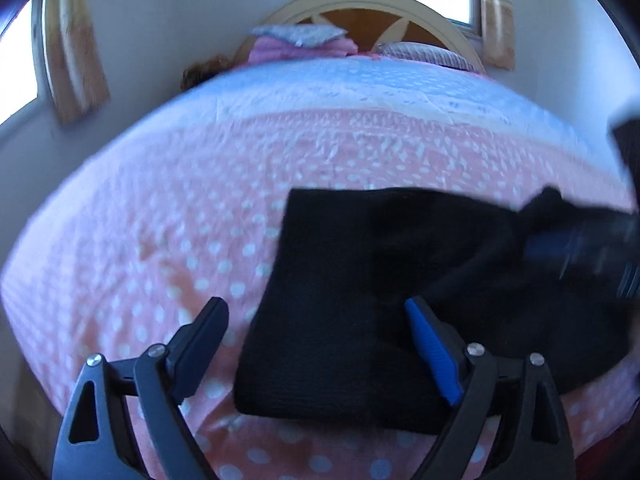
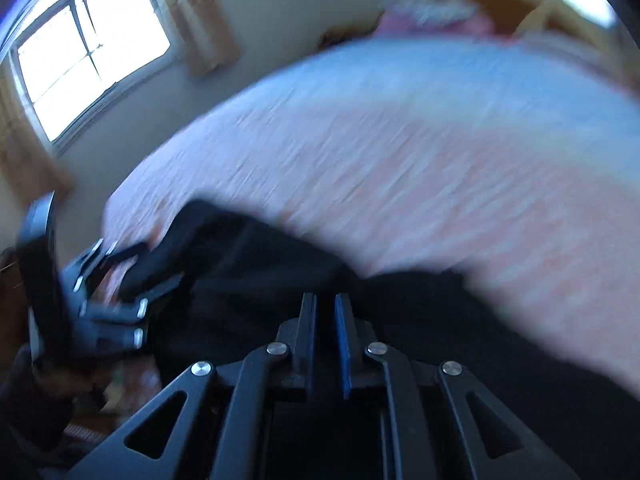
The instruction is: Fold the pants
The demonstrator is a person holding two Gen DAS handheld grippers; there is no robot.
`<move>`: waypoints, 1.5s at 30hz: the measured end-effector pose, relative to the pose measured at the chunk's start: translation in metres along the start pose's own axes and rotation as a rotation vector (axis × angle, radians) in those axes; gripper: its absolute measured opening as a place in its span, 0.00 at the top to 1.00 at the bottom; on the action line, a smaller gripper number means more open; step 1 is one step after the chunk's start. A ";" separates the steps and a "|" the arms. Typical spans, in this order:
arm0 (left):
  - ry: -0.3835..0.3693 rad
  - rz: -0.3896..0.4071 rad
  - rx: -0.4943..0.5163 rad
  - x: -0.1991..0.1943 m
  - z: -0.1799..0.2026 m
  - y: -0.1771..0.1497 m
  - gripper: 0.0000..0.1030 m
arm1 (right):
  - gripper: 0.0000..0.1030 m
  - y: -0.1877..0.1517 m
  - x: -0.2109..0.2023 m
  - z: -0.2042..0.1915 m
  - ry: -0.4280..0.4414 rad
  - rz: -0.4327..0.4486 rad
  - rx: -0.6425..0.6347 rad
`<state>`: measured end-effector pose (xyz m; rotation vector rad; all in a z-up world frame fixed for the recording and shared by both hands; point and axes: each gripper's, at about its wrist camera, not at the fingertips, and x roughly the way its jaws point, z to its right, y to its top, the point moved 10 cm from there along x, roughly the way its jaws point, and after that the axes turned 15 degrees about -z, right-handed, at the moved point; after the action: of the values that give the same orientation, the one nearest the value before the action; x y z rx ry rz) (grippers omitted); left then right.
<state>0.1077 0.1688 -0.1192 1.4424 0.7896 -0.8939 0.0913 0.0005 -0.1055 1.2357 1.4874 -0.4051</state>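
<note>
Black pants [image 1: 344, 304] lie folded on a pink polka-dot bedspread [image 1: 160, 216], their left edge straight. My left gripper [image 1: 316, 308] is open above the near left corner of the pants, its jaws wide apart with nothing between them. My right gripper [image 1: 560, 236] shows blurred at the right edge, over a raised fold of the pants. In the right wrist view my right gripper [image 2: 325, 300] has its jaws nearly together just above the black pants [image 2: 248, 280]; whether cloth is pinched is unclear. The left gripper [image 2: 132, 280] shows at the far left.
The bed's far half is pale blue [image 1: 360, 84]. Pillows [image 1: 300, 40] and a wooden headboard [image 1: 372, 4] lie at the far end. Windows with curtains [image 1: 76, 60] flank the bed. The bed's left edge drops beside the wall.
</note>
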 end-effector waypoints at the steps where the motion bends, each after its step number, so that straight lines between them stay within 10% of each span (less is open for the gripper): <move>1: -0.017 -0.008 -0.014 0.002 -0.004 0.000 0.07 | 0.90 -0.005 0.010 -0.002 -0.030 0.016 -0.020; 7: -0.029 0.006 -0.037 -0.012 -0.005 0.004 0.07 | 0.90 -0.005 -0.039 0.008 0.081 0.131 0.079; 12: -0.035 0.144 0.030 -0.038 0.022 0.023 0.07 | 0.90 -0.008 -0.067 0.034 -0.028 0.211 0.137; 14: 0.042 0.088 0.055 -0.018 0.028 0.022 0.07 | 0.90 -0.005 -0.046 0.066 -0.209 0.121 0.182; 18: 0.024 0.015 -0.033 0.006 0.020 0.011 0.03 | 0.91 0.001 -0.059 0.077 -0.051 0.202 0.257; 22: -0.024 -0.003 -0.104 -0.001 0.009 0.006 0.03 | 0.90 -0.011 -0.136 0.090 -0.083 0.429 0.322; 35: -0.102 0.157 0.102 -0.061 0.112 0.026 0.03 | 0.87 -0.324 -0.358 0.314 -0.485 0.715 1.016; 39: -0.104 0.133 0.182 -0.060 0.156 0.022 0.03 | 0.32 -0.409 -0.393 0.359 -0.506 0.711 1.160; 45: -0.116 0.080 0.232 -0.056 0.195 0.011 0.03 | 0.32 -0.452 -0.361 0.386 -0.383 0.582 1.197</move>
<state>0.0761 -0.0248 -0.0652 1.5961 0.5512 -1.0226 -0.1475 -0.6529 -0.0829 2.2493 0.4052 -1.1276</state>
